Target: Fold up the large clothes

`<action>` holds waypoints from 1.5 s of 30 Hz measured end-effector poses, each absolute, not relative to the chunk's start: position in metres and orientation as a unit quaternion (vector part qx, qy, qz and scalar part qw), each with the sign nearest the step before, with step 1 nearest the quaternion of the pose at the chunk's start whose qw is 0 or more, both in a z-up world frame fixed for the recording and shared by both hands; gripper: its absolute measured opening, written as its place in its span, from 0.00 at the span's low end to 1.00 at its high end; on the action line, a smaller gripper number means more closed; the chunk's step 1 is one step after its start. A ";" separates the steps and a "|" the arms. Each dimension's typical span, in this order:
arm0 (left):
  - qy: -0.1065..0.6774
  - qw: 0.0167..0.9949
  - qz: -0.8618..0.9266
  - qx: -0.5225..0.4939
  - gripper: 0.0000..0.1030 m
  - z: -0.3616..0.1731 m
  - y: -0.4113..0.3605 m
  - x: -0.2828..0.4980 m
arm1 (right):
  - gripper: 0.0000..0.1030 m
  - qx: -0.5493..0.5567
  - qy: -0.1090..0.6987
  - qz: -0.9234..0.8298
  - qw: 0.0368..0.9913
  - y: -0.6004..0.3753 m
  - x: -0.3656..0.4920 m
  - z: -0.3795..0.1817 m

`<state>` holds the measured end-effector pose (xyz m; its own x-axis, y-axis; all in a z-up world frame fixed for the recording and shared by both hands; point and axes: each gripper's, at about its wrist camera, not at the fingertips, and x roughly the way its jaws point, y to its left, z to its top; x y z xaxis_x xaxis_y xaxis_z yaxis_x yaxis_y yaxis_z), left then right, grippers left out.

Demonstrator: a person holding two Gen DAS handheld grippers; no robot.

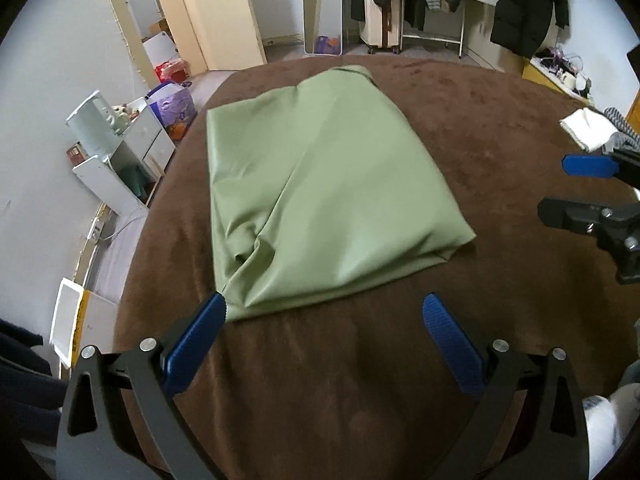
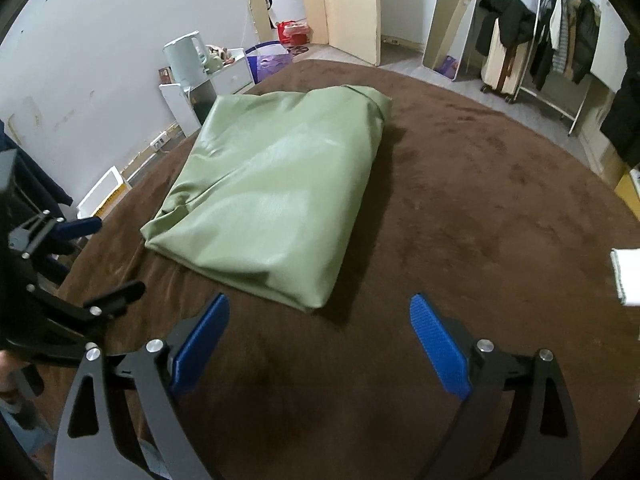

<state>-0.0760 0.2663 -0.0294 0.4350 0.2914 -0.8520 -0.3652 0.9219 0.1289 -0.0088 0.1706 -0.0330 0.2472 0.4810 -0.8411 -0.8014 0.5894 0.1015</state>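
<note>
Folded green garment [image 1: 320,184]: inner layers and underside hidden; garment type cannot be told.
White folded cloth [image 2: 629,276]: cut off by the right wrist view's right edge.
Left gripper [image 2: 76,256]: partly cut off at the left edge of the right wrist view.
Clothes rack [image 2: 560,52]: individual garments too small to tell.
Items on yellow cabinet [image 1: 560,68]: too small to identify.

Home bedroom. A bed with a brown blanket [image 1: 440,128] is filling the middle; coats are hanging on a clothes rack [image 2: 560,52], a suitcase [image 1: 380,24] is standing by a leaning mirror [image 1: 324,8], a wardrobe [image 1: 216,12] and a kettle [image 2: 186,58] are sitting along the walls.
</note>
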 end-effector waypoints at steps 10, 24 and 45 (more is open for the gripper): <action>0.481 0.862 0.154 -0.042 0.94 -0.001 0.244 -0.101 | 0.88 -0.167 0.434 0.397 0.792 0.143 -0.058 0.001; 0.438 0.877 0.181 -0.075 0.94 -0.010 0.238 -0.120 | 0.88 -0.179 0.413 0.382 0.807 0.139 -0.095 0.001; 0.428 0.881 0.190 -0.064 0.94 -0.010 0.228 -0.122 | 0.88 -0.169 0.411 0.388 0.808 0.134 -0.101 -0.001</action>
